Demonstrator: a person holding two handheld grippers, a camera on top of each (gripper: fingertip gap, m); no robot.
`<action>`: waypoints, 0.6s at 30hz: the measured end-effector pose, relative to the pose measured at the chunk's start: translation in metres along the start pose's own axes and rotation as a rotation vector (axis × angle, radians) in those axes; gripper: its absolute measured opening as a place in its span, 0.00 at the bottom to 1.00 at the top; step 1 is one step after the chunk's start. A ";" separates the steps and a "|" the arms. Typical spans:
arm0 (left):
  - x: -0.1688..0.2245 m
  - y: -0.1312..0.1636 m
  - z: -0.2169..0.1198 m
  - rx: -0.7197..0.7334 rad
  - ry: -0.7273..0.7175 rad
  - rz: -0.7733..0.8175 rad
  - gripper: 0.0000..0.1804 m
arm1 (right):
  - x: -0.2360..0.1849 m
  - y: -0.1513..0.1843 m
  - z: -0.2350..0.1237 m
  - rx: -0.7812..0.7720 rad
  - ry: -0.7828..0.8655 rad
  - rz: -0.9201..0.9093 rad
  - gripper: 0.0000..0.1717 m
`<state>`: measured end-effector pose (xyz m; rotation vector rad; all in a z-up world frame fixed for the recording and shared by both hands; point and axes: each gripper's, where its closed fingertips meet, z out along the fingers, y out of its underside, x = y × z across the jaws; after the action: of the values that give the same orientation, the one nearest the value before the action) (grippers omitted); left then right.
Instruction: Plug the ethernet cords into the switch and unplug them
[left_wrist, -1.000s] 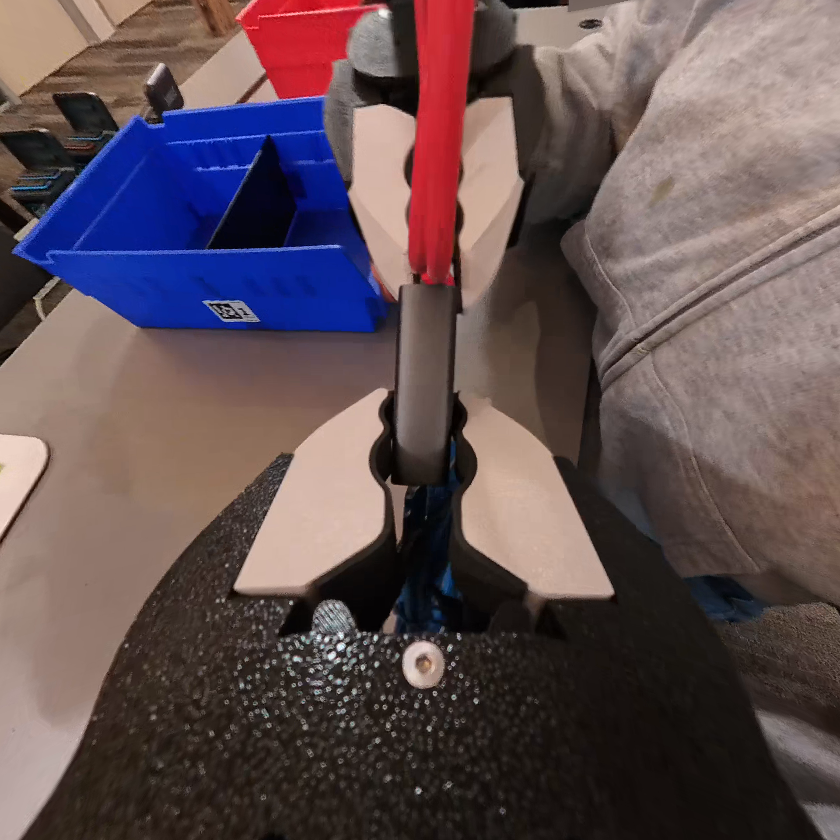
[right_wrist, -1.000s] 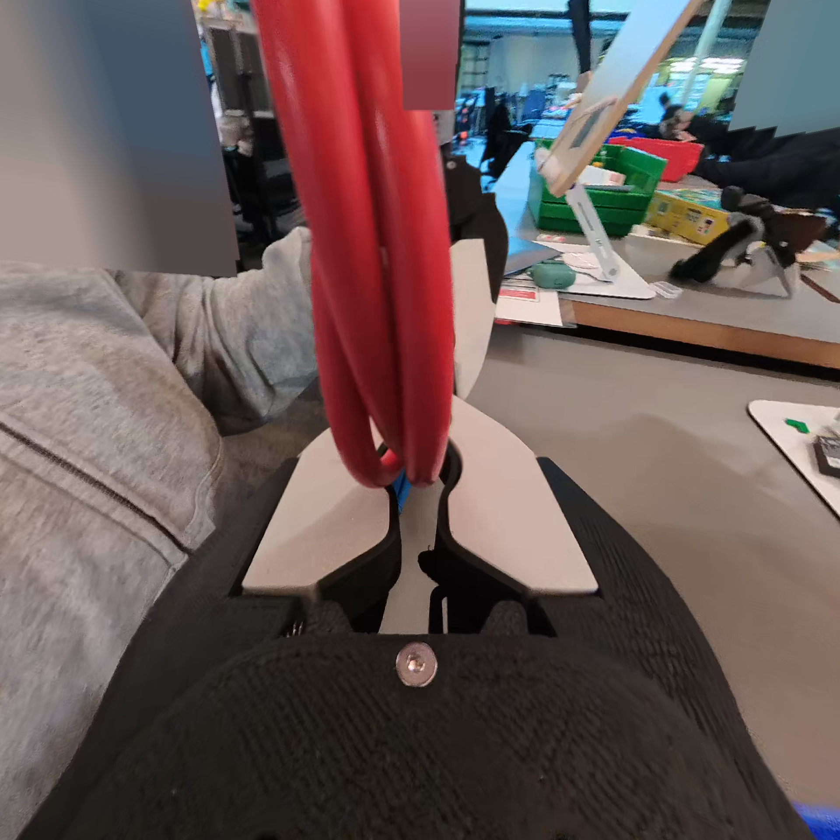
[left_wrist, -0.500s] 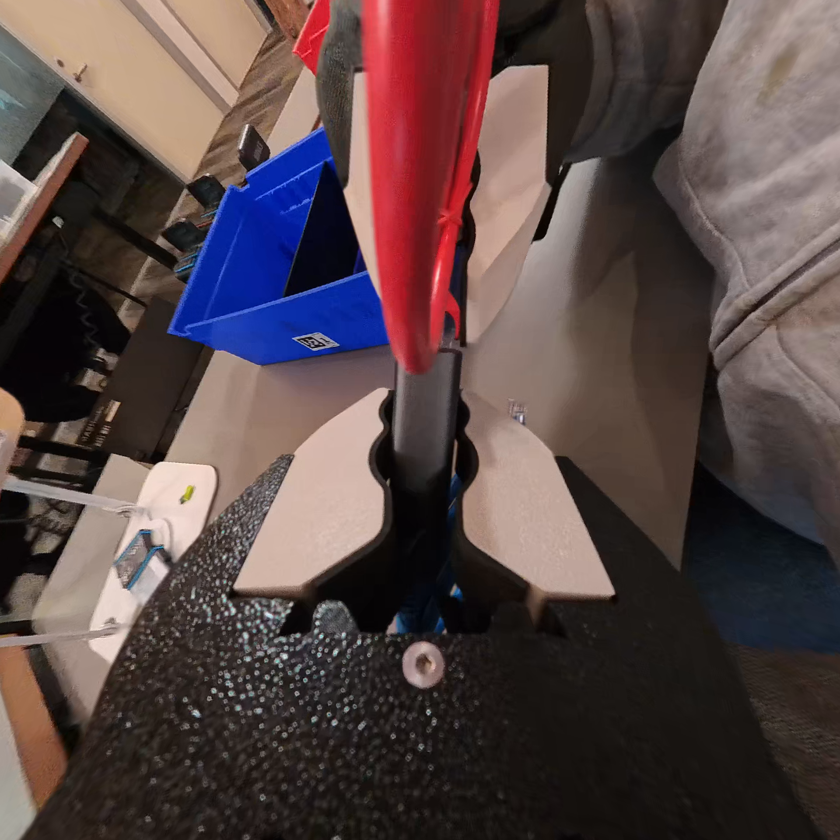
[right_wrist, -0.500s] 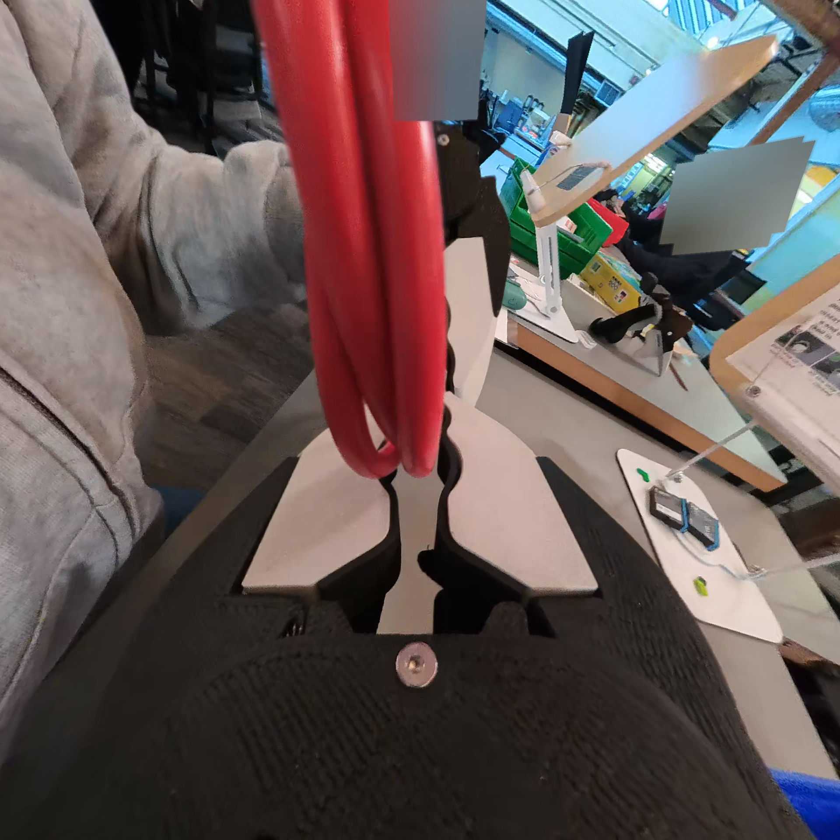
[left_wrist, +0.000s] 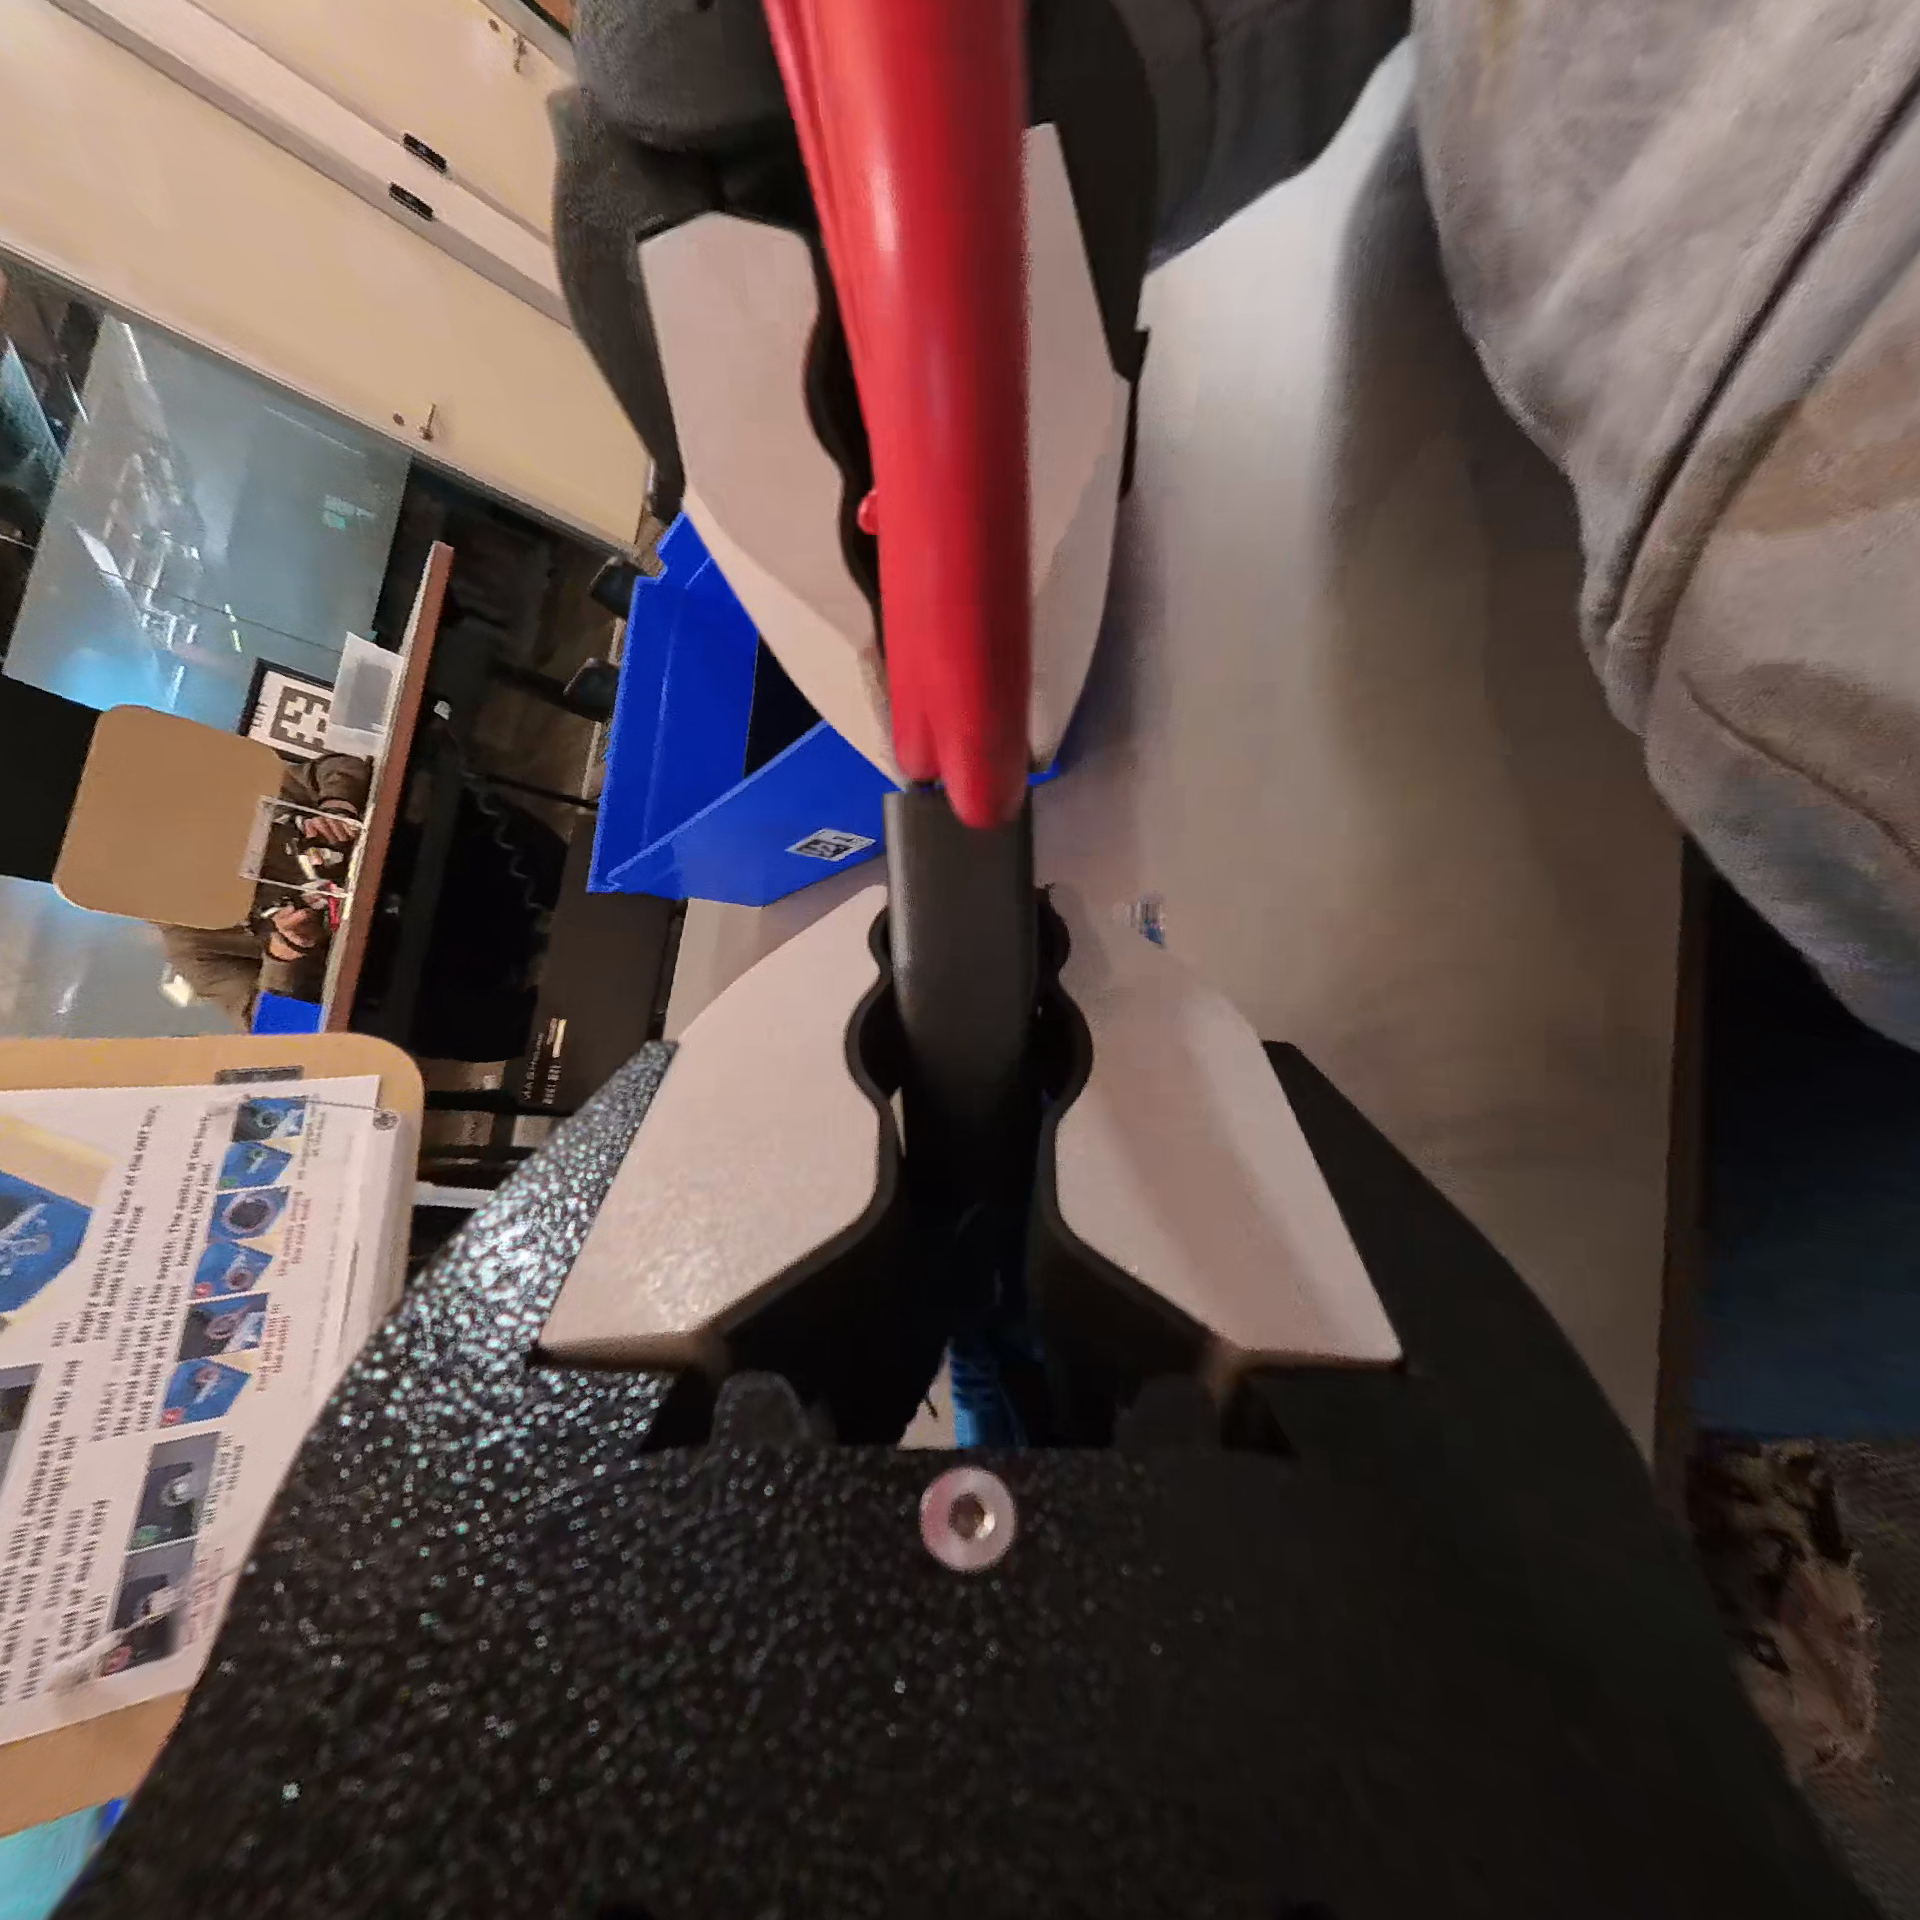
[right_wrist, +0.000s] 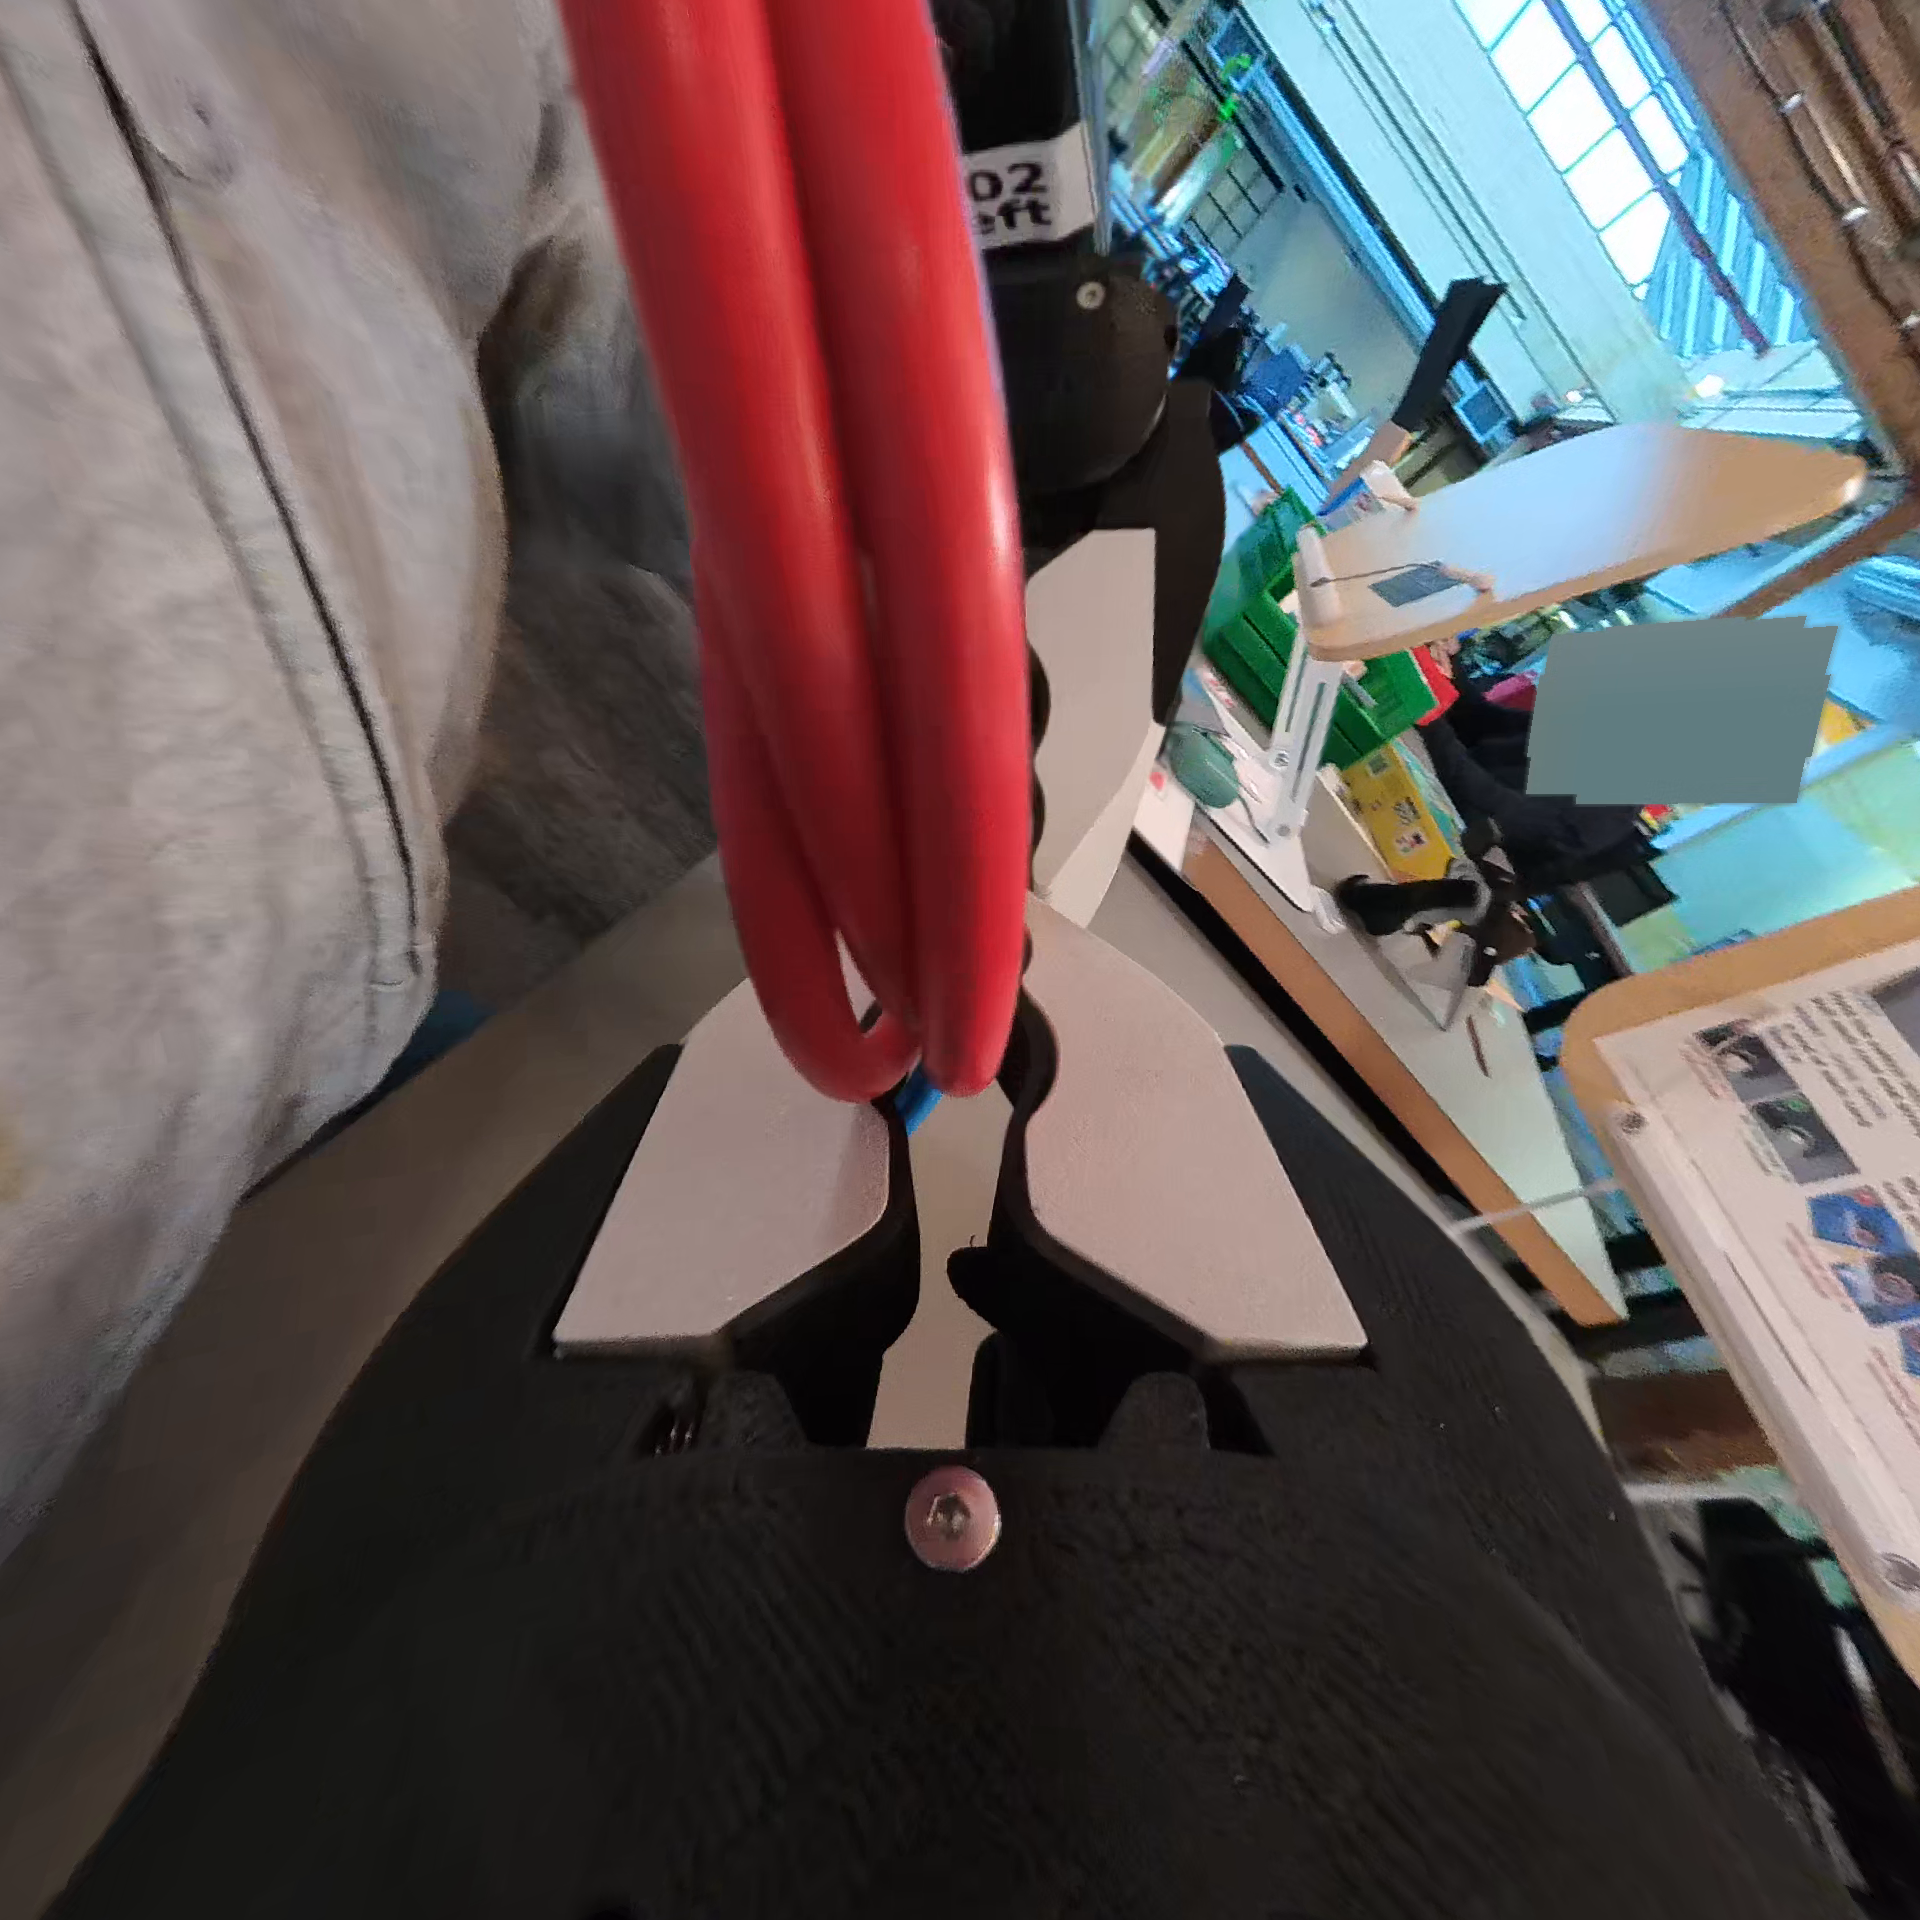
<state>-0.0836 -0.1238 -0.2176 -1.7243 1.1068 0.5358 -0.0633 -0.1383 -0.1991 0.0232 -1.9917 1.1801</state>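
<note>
Left gripper (left_wrist: 961, 925) clamped the black switch (left_wrist: 961, 914), right gripper (right_wrist: 961, 1049) pinched red cords (right_wrist: 831, 520); unplugging underway, next needing a straight pull

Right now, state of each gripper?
Left gripper: closed on the black switch.
Right gripper: fingertips hidden behind red cords; cannot tell.

Grey zip-up sweatshirt (right_wrist: 208, 623) with a dark zipper line down the front, worn by the person. Two black, grainy-textured grippers, left gripper (left_wrist: 961, 935) and right gripper (right_wrist: 961, 1049), each with pale grey wedge-shaped fingers (left_wrist: 727, 1195), wavy black inner edges and one silver hex screw (left_wrist: 968, 1525).
</note>
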 end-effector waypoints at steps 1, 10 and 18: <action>0.001 -0.002 -0.001 -0.001 -0.008 0.016 0.12 | -0.002 -0.001 -0.001 0.011 -0.018 0.013 0.07; -0.013 0.011 0.006 -0.019 -0.054 -0.226 0.19 | 0.019 0.007 0.001 0.071 0.099 0.323 0.07; -0.075 0.037 -0.018 -0.217 -0.596 -0.128 0.42 | 0.094 0.020 -0.014 0.362 0.412 1.018 0.07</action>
<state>-0.1542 -0.1114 -0.1718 -1.6409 0.5248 1.0350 -0.1259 -0.0831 -0.1504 -1.0637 -1.3686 1.9489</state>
